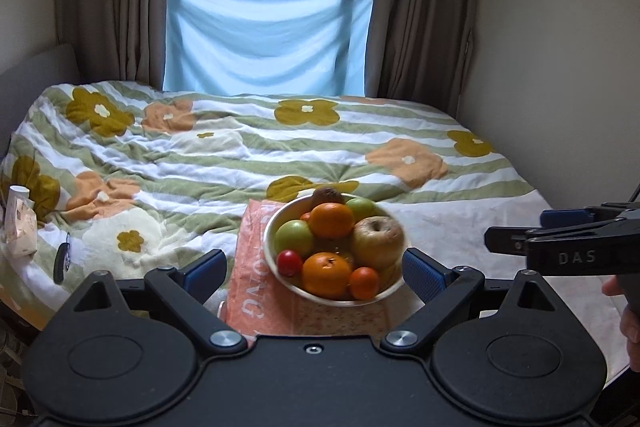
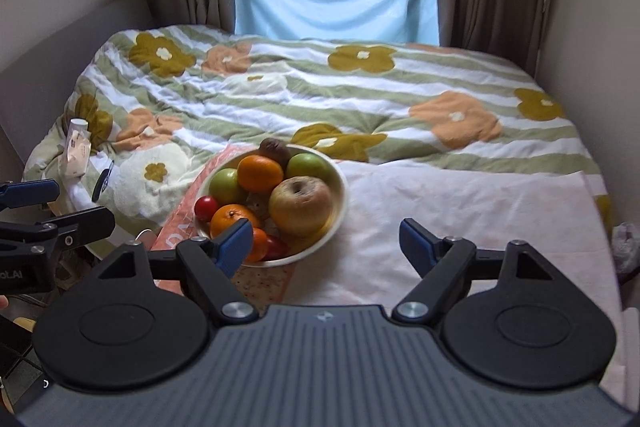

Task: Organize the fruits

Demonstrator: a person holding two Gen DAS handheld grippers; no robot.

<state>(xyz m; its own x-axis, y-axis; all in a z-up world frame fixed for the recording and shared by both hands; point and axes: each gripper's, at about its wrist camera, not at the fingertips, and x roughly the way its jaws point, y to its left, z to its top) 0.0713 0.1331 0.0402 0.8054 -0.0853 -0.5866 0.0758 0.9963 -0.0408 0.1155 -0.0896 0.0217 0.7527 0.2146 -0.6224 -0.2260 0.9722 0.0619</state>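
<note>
Careful: with both hand-held grippers, left and right, wide and empty, nudging the heaped bowl at lower centre could roll fruit onto the bed.

A cream bowl heaped with oranges, green apples, one large yellowish apple, perhaps a kiwi.
</note>
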